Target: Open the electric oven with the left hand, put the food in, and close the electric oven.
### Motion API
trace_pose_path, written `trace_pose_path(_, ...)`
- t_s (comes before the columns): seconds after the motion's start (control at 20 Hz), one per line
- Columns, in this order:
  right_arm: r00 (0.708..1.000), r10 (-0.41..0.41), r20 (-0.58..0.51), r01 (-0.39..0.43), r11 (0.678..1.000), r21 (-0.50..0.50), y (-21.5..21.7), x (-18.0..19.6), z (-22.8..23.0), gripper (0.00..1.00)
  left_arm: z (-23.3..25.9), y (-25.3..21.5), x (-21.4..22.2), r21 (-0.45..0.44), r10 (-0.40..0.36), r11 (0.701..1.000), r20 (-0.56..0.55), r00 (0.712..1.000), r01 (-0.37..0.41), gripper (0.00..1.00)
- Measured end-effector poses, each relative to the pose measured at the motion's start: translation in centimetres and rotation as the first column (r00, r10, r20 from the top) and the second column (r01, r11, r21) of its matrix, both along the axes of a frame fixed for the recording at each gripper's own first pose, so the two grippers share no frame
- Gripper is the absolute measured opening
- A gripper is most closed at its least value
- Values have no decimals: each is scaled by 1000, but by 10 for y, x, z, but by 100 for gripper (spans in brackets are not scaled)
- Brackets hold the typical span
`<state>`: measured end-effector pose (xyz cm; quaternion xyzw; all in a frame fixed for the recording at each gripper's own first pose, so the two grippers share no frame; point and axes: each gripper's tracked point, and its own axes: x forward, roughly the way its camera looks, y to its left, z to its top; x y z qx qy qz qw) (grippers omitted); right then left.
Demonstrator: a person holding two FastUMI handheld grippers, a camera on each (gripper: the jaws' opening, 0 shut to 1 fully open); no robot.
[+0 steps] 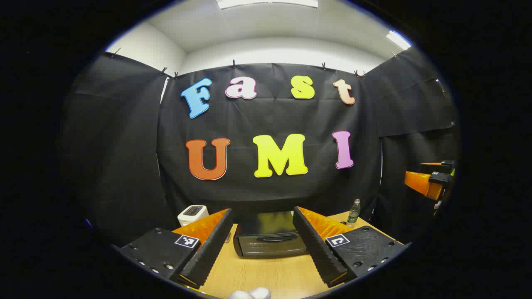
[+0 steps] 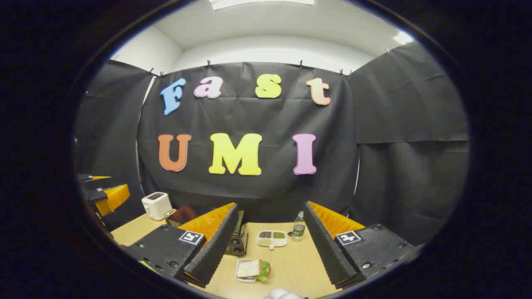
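- The left gripper (image 1: 262,245) hangs above the wooden table (image 1: 266,278), jaws spread wide and grasping nothing; its two fingers frame the electric oven (image 1: 270,238) squarely in the gap between them.
- The oven lies straight ahead of and below this gripper, its door shut, the dark glass front facing the camera and the handle (image 1: 272,238) running side to side across the door's upper part. That crosswise handle is what the opening move likely turns on, and the left gripper appears the nearer of the two to it.
- The right gripper (image 2: 270,245) also hovers released and empty. Just below and ahead of it sits the food, a sandwich (image 2: 253,270) with a green leaf showing, on a small tray, apart from both fingers.
- In the right gripper view the oven's side peeks from behind that gripper's left-hand finger, to the left of the sandwich.
- Beyond stand a sectioned dish (image 2: 272,238), a bottle (image 2: 298,227) and a white toaster (image 2: 157,205) near the back wall.
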<state>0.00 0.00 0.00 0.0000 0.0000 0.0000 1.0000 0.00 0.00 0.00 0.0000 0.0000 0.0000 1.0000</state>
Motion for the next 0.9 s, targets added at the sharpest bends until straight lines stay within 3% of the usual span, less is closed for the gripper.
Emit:
trace_pose_path(0.6, 1000, 1, -2, -1, 1000, -8, -2, 6, -2, 95, -9, 1, 13, 12, 7, 1000, -13, 1000, -6, 95)
trace_pose_path(0.9, 1000, -3, 8, 3, 1000, -16, -11, 5, 1, 95, -47, -9, 41, 3, -10, 1000, -57, 998, 11, 95)
